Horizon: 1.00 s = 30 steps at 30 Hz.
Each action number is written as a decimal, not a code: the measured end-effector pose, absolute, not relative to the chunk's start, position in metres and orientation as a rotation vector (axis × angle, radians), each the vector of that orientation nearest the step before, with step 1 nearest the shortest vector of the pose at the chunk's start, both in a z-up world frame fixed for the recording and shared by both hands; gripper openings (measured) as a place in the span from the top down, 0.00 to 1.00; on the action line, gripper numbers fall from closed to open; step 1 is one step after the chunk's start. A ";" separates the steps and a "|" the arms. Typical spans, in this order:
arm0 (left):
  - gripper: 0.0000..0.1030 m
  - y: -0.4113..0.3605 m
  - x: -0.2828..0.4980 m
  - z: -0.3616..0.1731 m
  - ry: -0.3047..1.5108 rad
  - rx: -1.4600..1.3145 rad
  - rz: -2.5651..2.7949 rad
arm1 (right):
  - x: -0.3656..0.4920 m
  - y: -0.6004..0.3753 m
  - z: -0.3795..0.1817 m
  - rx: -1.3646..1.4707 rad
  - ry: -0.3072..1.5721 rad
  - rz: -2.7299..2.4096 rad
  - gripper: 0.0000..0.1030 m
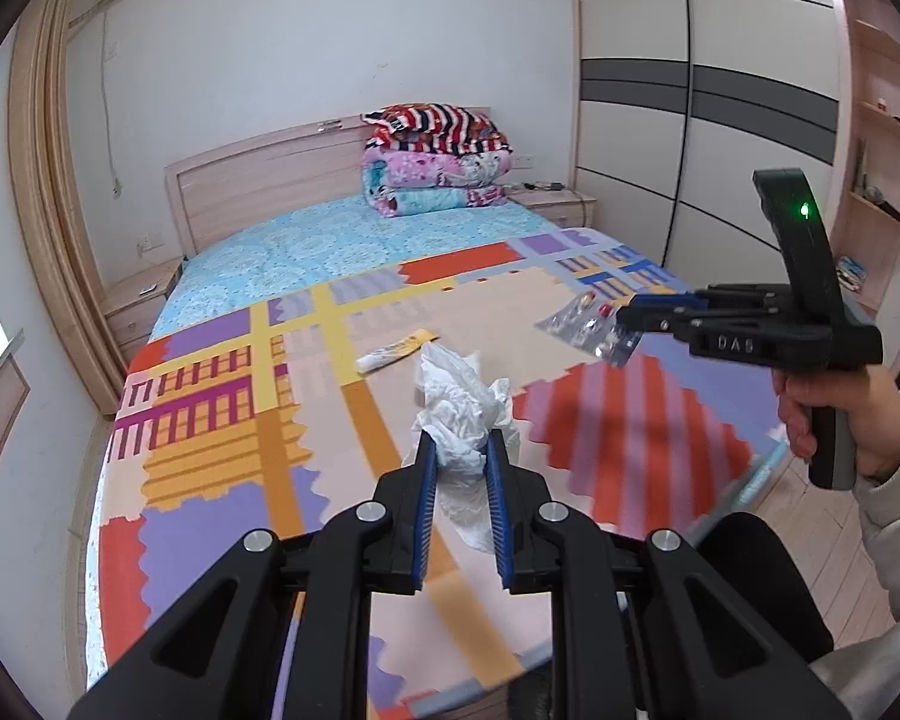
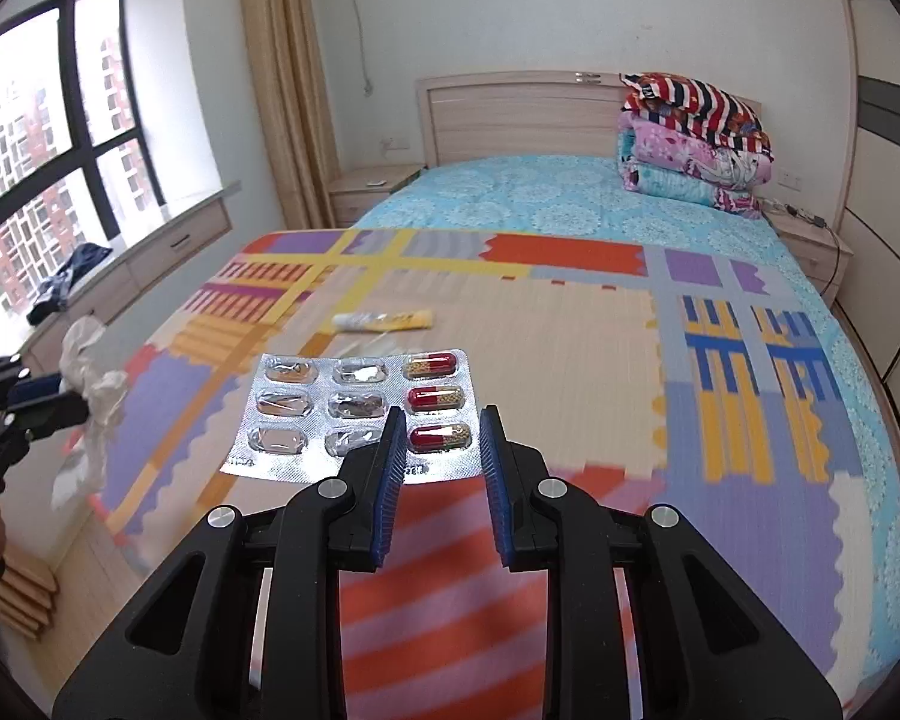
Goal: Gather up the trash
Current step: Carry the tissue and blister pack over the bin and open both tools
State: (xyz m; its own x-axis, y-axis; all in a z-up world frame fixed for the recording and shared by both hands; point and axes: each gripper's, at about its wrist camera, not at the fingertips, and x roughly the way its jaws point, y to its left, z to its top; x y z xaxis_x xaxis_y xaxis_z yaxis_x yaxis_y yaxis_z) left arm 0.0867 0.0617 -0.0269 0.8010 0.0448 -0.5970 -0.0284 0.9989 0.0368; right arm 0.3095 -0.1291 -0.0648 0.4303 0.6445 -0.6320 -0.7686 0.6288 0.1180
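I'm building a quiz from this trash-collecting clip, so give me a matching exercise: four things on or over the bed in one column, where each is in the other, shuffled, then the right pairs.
Things
1. crumpled tissue
2. blister pack
3. yellow and white tube
4. folded quilts

Places
A. stacked at the headboard
B. held in the right gripper
C. lying loose on the patterned mat
D. held in the left gripper

Pairs: 1-D, 2-B, 3-C, 4-A
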 end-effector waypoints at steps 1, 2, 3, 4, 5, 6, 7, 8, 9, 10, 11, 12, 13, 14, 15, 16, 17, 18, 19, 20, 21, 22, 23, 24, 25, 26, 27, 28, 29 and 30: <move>0.85 0.057 0.082 -0.027 0.639 0.026 0.029 | 0.303 -0.132 -0.065 -0.204 0.692 0.894 0.75; 0.85 0.053 0.079 -0.027 0.638 0.025 0.018 | 0.296 -0.136 -0.065 -0.210 0.687 0.898 0.75; 0.85 0.049 0.076 -0.027 0.637 0.027 0.011 | 0.291 -0.138 -0.065 -0.213 0.684 0.900 0.75; 0.85 0.045 0.073 -0.027 0.637 0.029 0.004 | 0.283 -0.142 -0.065 -0.215 0.685 0.908 0.75; 0.85 0.042 0.070 -0.028 0.638 0.029 -0.001 | 0.279 -0.145 -0.066 -0.216 0.686 0.915 0.75; 0.85 0.038 0.067 -0.030 0.641 0.028 -0.009 | 0.274 -0.148 -0.066 -0.219 0.686 0.920 0.75; 0.85 0.035 0.065 -0.031 0.643 0.027 -0.013 | 0.266 -0.152 -0.068 -0.226 0.686 0.922 0.75; 0.85 0.033 0.062 -0.032 0.646 0.027 -0.018 | 0.261 -0.155 -0.069 -0.227 0.688 0.927 0.75; 0.85 0.030 0.059 -0.034 0.649 0.027 -0.022 | 0.255 -0.159 -0.071 -0.228 0.689 0.934 0.75; 0.85 0.027 0.056 -0.037 0.654 0.024 -0.030 | 0.250 -0.162 -0.072 -0.231 0.692 0.936 0.75; 0.85 0.024 0.054 -0.039 0.660 0.021 -0.035 | 0.244 -0.165 -0.074 -0.235 0.695 0.939 0.75; 0.85 0.022 0.052 -0.043 0.668 0.019 -0.038 | 0.237 -0.169 -0.077 -0.240 0.699 0.945 0.75; 0.85 0.020 0.051 -0.047 0.678 0.017 -0.044 | 0.232 -0.171 -0.080 -0.244 0.704 0.949 0.75; 0.85 0.018 0.049 -0.051 0.688 0.015 -0.049 | 0.225 -0.174 -0.084 -0.247 0.715 0.957 0.75; 0.85 0.016 0.048 -0.055 0.697 0.013 -0.056 | 0.222 -0.176 -0.085 -0.248 0.720 0.963 0.75; 0.85 0.012 0.047 -0.062 0.714 0.012 -0.067 | 0.216 -0.178 -0.090 -0.252 0.728 0.972 0.75; 0.85 0.010 0.046 -0.066 0.723 0.012 -0.073 | 0.211 -0.180 -0.093 -0.258 0.735 0.977 0.75; 0.85 0.006 0.045 -0.072 0.738 0.009 -0.083 | 0.206 -0.182 -0.097 -0.265 0.744 0.982 0.75; 0.85 0.004 0.044 -0.076 0.747 0.005 -0.089 | 0.202 -0.184 -0.102 -0.272 0.756 0.988 0.75; 0.85 0.002 0.043 -0.081 0.761 0.001 -0.096 | 0.197 -0.186 -0.107 -0.276 0.766 0.989 0.75; 0.85 0.000 0.042 -0.084 0.768 0.000 -0.100 | 0.194 -0.189 -0.113 -0.281 0.784 0.989 0.75; 0.85 -0.002 0.041 -0.091 0.785 -0.003 -0.108 | 0.189 -0.192 -0.117 -0.281 0.797 0.994 0.75; 0.85 -0.004 0.040 -0.095 0.797 -0.005 -0.114 | 0.186 -0.194 -0.121 -0.281 0.808 0.998 0.75; 0.85 -0.006 0.038 -0.100 0.809 -0.007 -0.121 | 0.183 -0.198 -0.126 -0.285 0.817 0.998 0.75; 0.85 -0.008 0.037 -0.106 0.826 -0.008 -0.128 | 0.180 -0.200 -0.129 -0.292 0.820 0.997 0.75; 0.85 -0.011 0.036 -0.112 0.842 -0.009 -0.135 | 0.178 -0.201 -0.131 -0.297 0.825 0.997 0.75; 0.85 -0.012 0.035 -0.115 0.851 -0.009 -0.140 | 0.175 -0.204 -0.135 -0.299 0.835 1.001 0.75; 0.85 -0.015 0.035 -0.121 0.867 -0.009 -0.148 | 0.174 -0.206 -0.137 -0.300 0.841 1.004 0.75; 0.85 -0.017 0.034 -0.126 0.881 -0.007 -0.155 | 0.173 -0.207 -0.140 -0.304 0.848 1.006 0.75; 0.85 -0.019 0.033 -0.131 0.893 -0.005 -0.160 | 0.170 -0.209 -0.144 -0.313 0.858 1.011 0.75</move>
